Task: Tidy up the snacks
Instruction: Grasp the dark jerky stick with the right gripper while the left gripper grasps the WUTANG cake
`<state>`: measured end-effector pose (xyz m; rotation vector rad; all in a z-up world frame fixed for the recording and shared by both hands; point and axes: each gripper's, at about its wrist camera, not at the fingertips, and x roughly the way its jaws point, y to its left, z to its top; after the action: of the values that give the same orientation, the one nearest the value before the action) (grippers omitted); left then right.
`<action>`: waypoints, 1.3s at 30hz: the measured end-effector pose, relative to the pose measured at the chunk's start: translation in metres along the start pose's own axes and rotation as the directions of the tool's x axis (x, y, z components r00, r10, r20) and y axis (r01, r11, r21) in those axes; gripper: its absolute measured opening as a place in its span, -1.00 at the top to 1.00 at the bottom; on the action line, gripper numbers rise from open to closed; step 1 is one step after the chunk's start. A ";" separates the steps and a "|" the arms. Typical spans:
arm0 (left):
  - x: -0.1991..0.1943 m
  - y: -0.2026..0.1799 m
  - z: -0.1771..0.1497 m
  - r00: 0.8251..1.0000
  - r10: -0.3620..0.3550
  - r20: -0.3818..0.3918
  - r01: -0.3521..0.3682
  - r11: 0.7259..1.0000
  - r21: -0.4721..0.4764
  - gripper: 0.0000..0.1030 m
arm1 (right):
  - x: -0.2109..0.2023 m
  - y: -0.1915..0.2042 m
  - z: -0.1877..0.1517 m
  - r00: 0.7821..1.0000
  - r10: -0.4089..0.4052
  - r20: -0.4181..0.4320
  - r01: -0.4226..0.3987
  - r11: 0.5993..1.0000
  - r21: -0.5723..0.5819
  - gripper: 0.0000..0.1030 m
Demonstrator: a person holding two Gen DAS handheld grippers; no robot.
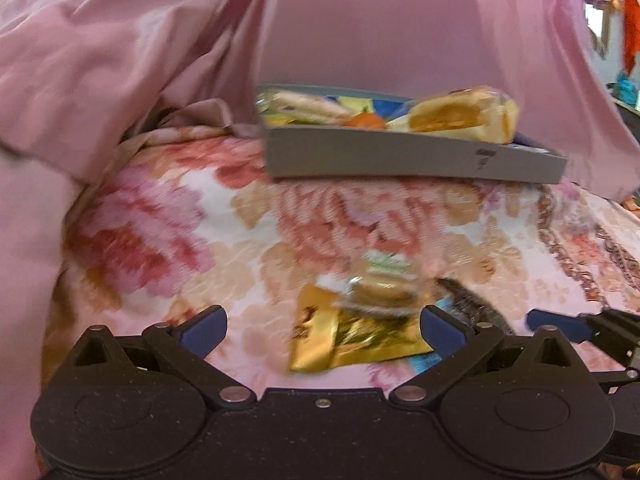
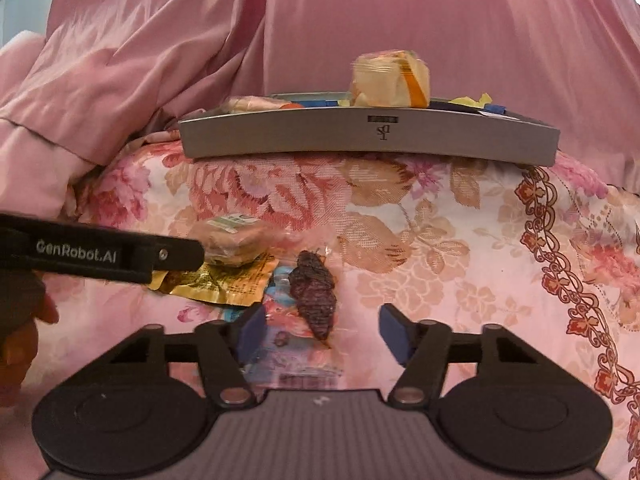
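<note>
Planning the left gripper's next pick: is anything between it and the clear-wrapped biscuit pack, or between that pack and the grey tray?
Nothing visible. The left gripper is open, with the biscuit pack just ahead, lying partly on the gold packet. Between the pack and the grey tray is only bare floral cloth. The dark snack lies off to the right.

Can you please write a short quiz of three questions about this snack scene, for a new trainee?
1. True or false: the grey tray already holds some snacks.
2. Which loose snack lies nearest the right gripper? A) gold packet B) dark dried snack C) clear-wrapped pastry
3. In what state is the left gripper?

Key:
1. True
2. B, it lies between the open fingers
3. Open, holding nothing, facing the gold packet and the pastry
</note>
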<state>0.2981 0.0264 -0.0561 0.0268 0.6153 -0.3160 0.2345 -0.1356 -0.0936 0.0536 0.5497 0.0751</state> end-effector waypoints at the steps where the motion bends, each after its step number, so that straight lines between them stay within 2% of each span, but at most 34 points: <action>1: 0.001 -0.003 0.002 1.000 -0.011 0.004 0.011 1.000 0.009 -0.99 | 0.000 -0.002 -0.001 1.000 0.000 0.001 0.000 1.000 -0.001 -0.20; 4: 0.006 -0.013 0.012 0.999 -0.042 0.016 0.041 0.997 0.058 -0.99 | 0.001 -0.010 0.000 1.000 0.016 -0.004 -0.016 1.000 0.004 -0.19; 8: 0.023 -0.023 0.024 0.998 -0.062 -0.005 0.062 0.988 0.142 -0.98 | 0.007 -0.019 0.005 0.998 0.057 -0.021 -0.057 0.998 0.022 -0.24; 11: 0.034 -0.024 0.029 0.998 -0.067 -0.020 0.070 0.986 0.152 -0.97 | 0.012 -0.024 0.007 0.997 0.071 -0.030 -0.070 0.997 0.026 -0.24; 14: 0.041 -0.023 0.030 0.997 -0.067 -0.028 0.071 0.987 0.142 -0.86 | 0.016 -0.027 0.009 0.997 0.068 -0.032 -0.067 0.997 0.026 -0.24; 15: 0.042 -0.023 0.030 0.997 -0.069 -0.032 0.073 0.987 0.141 -0.78 | 0.017 -0.027 0.009 0.998 0.062 -0.033 -0.062 0.998 0.024 -0.24; 17: 0.045 -0.023 0.028 0.997 -0.070 -0.043 0.076 0.986 0.147 -0.68 | 0.019 -0.027 0.008 0.998 0.033 -0.051 -0.032 0.999 0.012 -0.07; 20: 0.048 -0.025 0.026 0.996 -0.070 -0.063 0.080 0.983 0.164 -0.36 | 0.018 -0.027 0.005 0.998 0.019 -0.053 -0.020 1.000 -0.012 -0.03; 22: 0.050 -0.026 0.023 0.995 -0.066 -0.076 0.079 0.981 0.175 -0.06 | 0.016 -0.026 0.003 0.999 0.011 -0.049 -0.013 0.999 -0.036 -0.03; 27: 0.049 -0.027 0.021 0.995 -0.065 -0.070 0.077 0.980 0.183 -0.04 | 0.022 -0.021 0.005 0.998 0.000 -0.058 -0.004 0.998 -0.066 -0.17; 31: 0.049 -0.025 0.021 0.996 -0.063 -0.070 0.074 0.984 0.161 -0.03 | 0.030 -0.020 0.008 0.998 0.001 -0.064 -0.006 0.997 -0.072 -0.17; 33: 0.047 -0.025 0.021 0.996 -0.059 -0.070 0.070 0.985 0.156 -0.02 | 0.030 -0.021 0.007 0.998 0.004 -0.060 -0.008 0.998 -0.067 -0.13; 35: 0.045 -0.025 0.021 0.996 -0.055 -0.069 0.065 0.986 0.151 -0.01 | 0.028 -0.020 0.005 0.999 0.009 -0.054 -0.012 0.997 -0.073 0.01; 39: 0.038 -0.027 0.017 0.997 -0.056 -0.054 0.064 0.985 0.159 0.00 | 0.022 -0.019 0.001 0.999 0.010 -0.048 -0.014 0.997 -0.078 0.03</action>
<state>0.3291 -0.0121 -0.0621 0.1715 0.6390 -0.4236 0.2550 -0.1523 -0.1054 -0.0213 0.5939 0.1099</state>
